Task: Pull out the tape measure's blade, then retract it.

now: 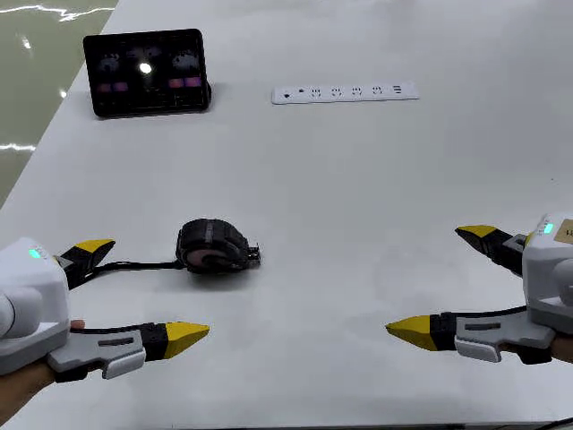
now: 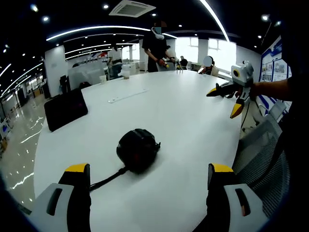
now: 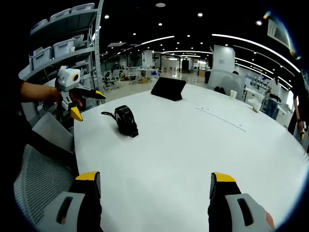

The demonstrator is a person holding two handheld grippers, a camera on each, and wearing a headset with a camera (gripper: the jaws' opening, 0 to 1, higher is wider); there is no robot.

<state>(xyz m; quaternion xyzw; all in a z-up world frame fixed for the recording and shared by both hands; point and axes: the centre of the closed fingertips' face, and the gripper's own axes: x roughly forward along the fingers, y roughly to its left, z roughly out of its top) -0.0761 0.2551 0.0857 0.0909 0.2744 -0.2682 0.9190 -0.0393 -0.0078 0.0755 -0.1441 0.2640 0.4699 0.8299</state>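
Note:
A black tape measure point(image 1: 213, 246) lies on the white table point(image 1: 340, 179), its wrist strap point(image 1: 139, 265) trailing left; no blade shows outside the case. My left gripper point(image 1: 143, 288) stands open just left of it, the strap running between its yellow-tipped fingers. In the left gripper view the tape measure point(image 2: 137, 149) sits ahead between the jaws, apart from both. My right gripper point(image 1: 443, 282) is open at the table's right side, well away from the tape measure point(image 3: 126, 120), with nothing between its fingers.
A dark tablet point(image 1: 147, 72) stands propped at the far left of the table. A white power strip point(image 1: 345, 92) lies at the far middle. A mesh chair point(image 3: 41, 179) is at the near edge. People stand at the far end of the table point(image 2: 157, 46).

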